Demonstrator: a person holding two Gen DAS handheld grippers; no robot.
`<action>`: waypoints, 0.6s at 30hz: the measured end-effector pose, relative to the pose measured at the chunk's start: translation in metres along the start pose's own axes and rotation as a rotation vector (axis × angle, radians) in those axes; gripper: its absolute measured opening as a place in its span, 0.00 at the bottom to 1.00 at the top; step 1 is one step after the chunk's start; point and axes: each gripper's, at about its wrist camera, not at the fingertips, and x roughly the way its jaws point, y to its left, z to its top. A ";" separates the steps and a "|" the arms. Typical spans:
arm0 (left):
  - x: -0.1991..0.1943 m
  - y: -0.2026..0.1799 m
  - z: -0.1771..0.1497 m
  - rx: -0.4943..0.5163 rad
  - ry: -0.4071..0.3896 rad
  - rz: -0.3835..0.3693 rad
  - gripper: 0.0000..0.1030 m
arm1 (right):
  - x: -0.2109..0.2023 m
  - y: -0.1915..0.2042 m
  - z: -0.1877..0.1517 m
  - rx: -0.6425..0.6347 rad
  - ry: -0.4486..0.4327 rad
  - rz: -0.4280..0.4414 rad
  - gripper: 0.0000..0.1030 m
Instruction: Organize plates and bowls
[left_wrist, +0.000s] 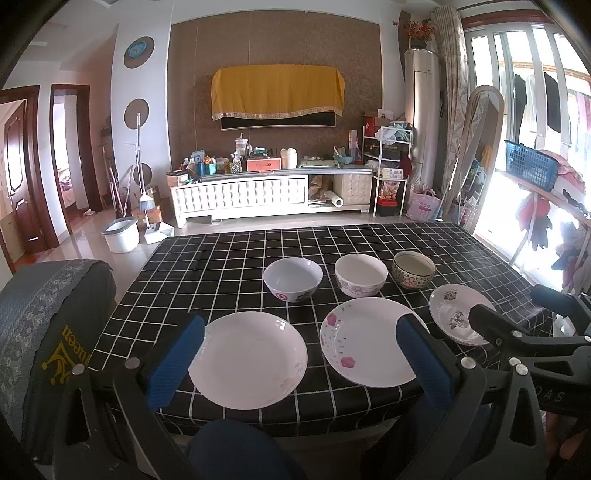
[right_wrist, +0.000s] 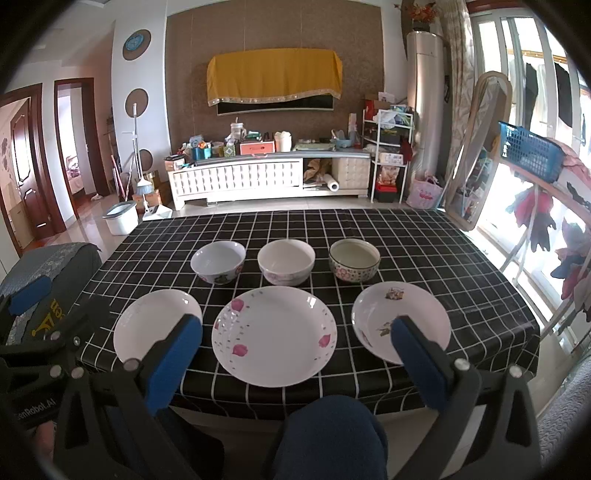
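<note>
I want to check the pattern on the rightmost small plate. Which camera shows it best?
The right wrist view: the small plate lies mostly clear, only one finger over its near edge. In the left wrist view it sits off to the side, partly behind the right gripper.

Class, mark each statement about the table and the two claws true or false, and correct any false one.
1. Three plates sit in the near row, three bowls behind them. True: see the plain plate, the pink-flower plate and the white bowl.
2. The bowls are stacked together. False: each stands apart on the tablecloth.
3. The left claw is open and holds nothing. True.
4. The right claw grips the small plate. False: it is open and empty.
5. The rightmost bowl has a patterned outside. True.
</note>
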 end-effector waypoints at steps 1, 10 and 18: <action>0.000 0.000 0.000 0.000 0.000 0.000 1.00 | 0.000 0.000 0.000 0.000 0.000 0.001 1.00; 0.000 0.000 -0.001 -0.001 0.001 0.000 1.00 | -0.003 0.000 0.002 0.000 0.002 -0.001 1.00; 0.000 -0.001 0.000 -0.001 0.001 0.001 1.00 | -0.002 0.000 0.001 0.000 0.002 -0.003 1.00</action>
